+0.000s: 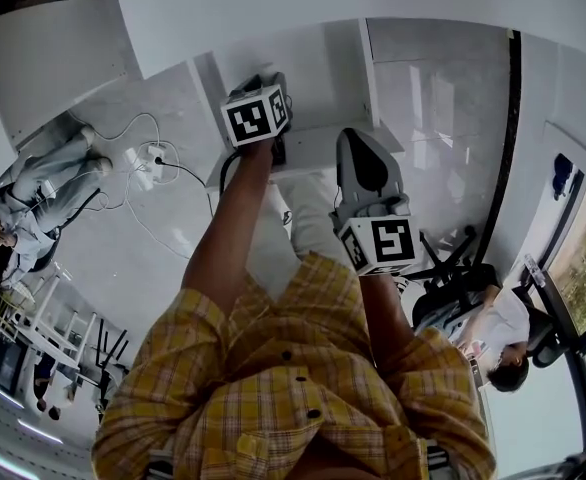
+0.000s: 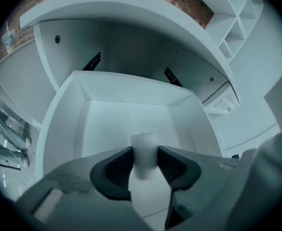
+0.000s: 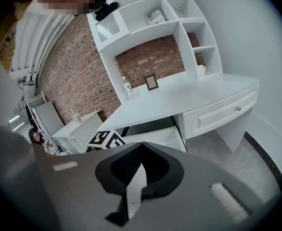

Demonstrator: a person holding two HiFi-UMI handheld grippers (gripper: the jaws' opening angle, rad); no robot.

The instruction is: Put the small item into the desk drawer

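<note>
a white item [image 2: 144,141] is pinched in the left gripper [image 2: 145,152] over the drawer [image 2: 64,124], and the right gripper [image 3: 141,148] is kept with jaws pressed together.

- Head view looks steeply down onto the open drawer [image 1: 318,153].
- Left gripper view sits close above that drawer [image 2: 64,129], facing in.
- Right gripper view, farther back, faces the desk [image 3: 189,97] and the same drawer [image 3: 155,136].

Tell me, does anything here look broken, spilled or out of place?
Nothing stands out. The desk drawer is pulled open, and the left gripper grips a small white item over it, nothing spilled or damaged.
</note>
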